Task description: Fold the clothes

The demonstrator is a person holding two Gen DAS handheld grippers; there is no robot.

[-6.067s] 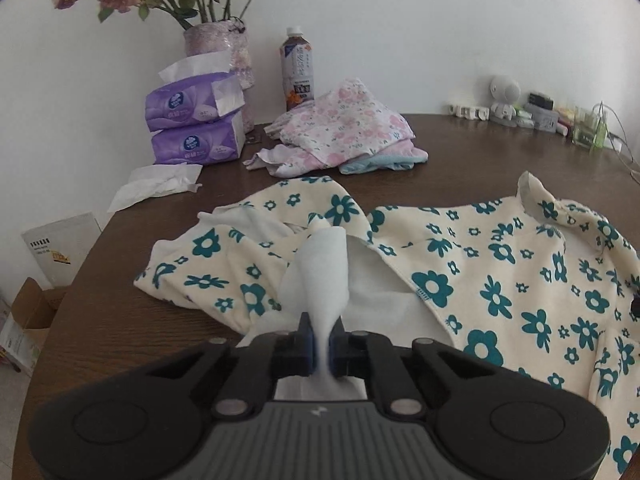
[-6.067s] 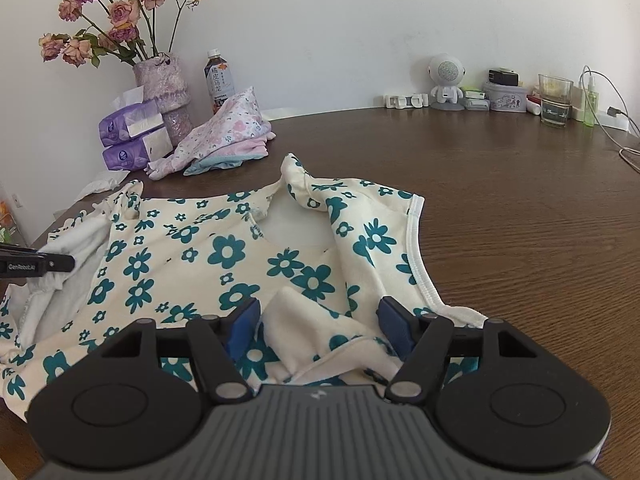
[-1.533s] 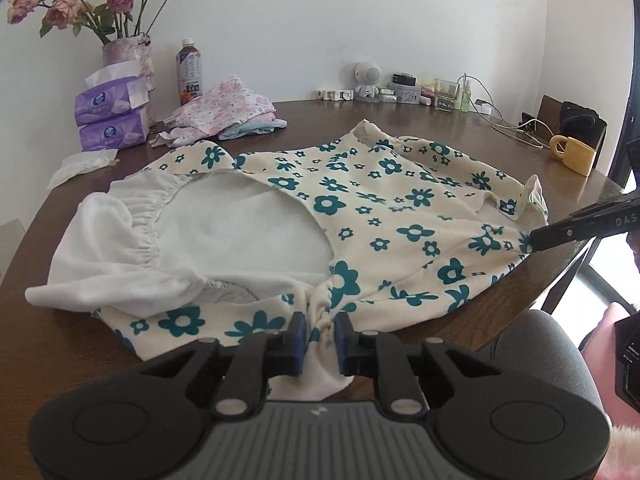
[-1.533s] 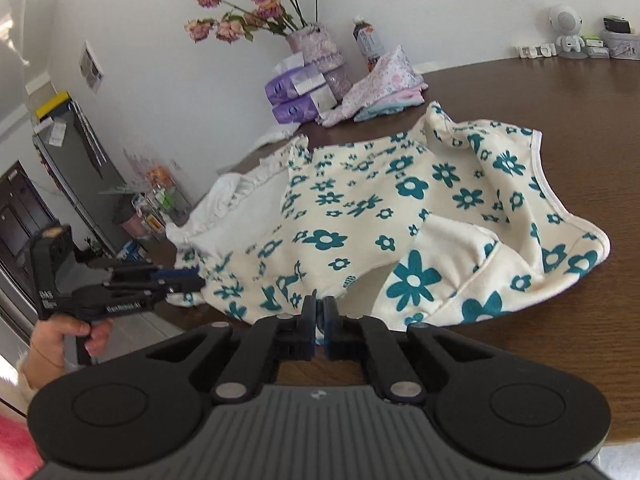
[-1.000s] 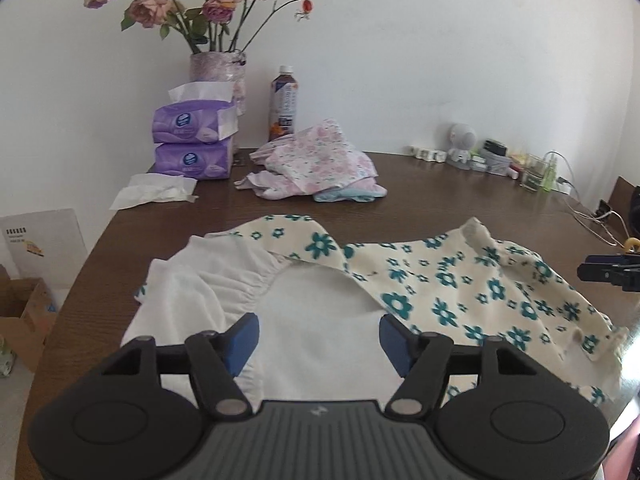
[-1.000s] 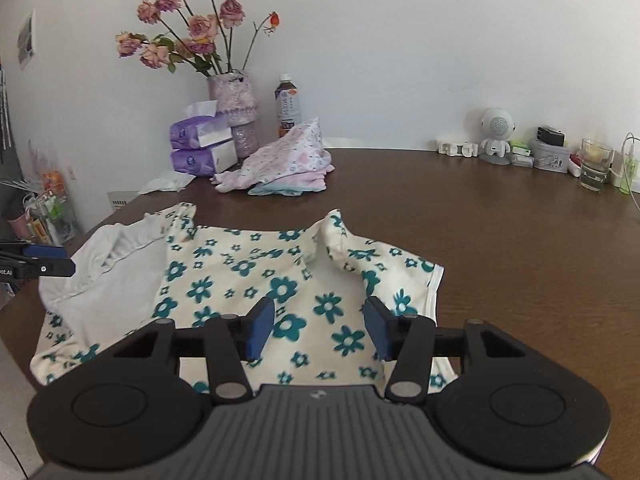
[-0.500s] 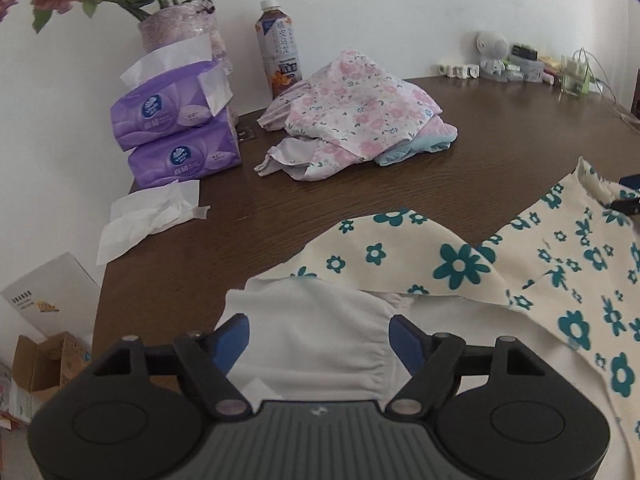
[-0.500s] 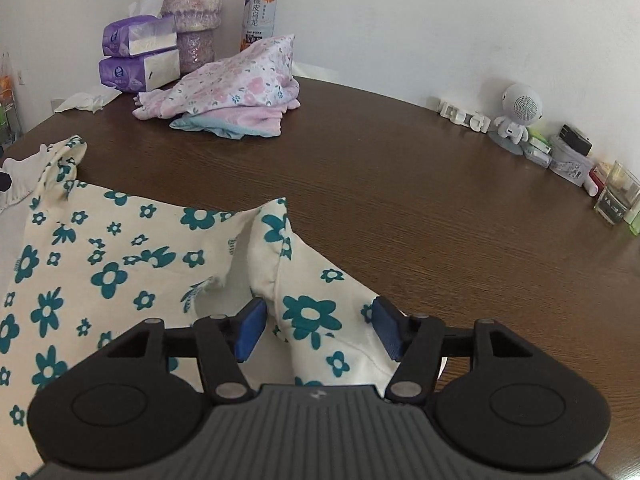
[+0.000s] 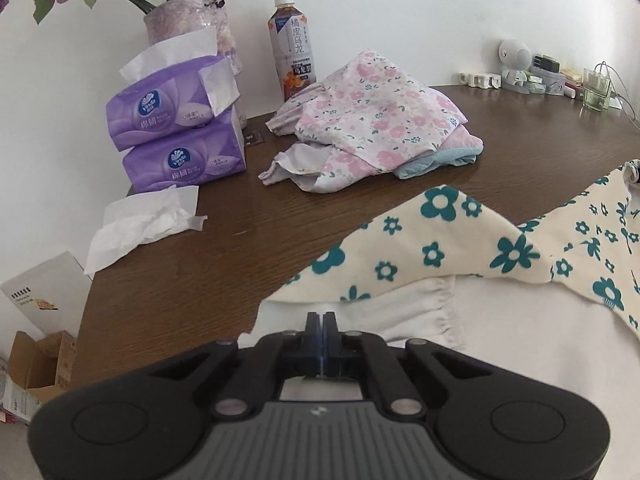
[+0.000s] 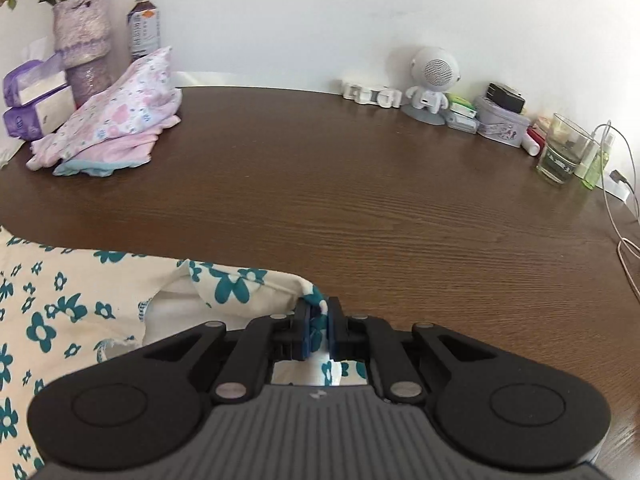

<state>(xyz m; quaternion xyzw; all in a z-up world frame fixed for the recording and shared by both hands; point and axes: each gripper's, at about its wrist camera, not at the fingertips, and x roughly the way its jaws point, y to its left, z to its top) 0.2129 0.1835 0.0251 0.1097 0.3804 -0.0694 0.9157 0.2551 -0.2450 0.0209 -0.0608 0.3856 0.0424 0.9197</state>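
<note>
Both claws, left claw (image 9: 319, 322) and right claw (image 10: 318, 322), pinch the floral garment's (image 10: 72, 312) far edge.

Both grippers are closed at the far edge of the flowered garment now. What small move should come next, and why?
Probably lift both corners slightly and draw them toward the near edge. The right gripper pinches flowered fabric; the left gripper is shut at the white edge of the flowered garment, which lies spread flat on the table, still unfolded.

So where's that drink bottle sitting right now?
The bottle stands at the table's far edge against the wall, between the flower vase and the pink floral clothes pile.
</note>
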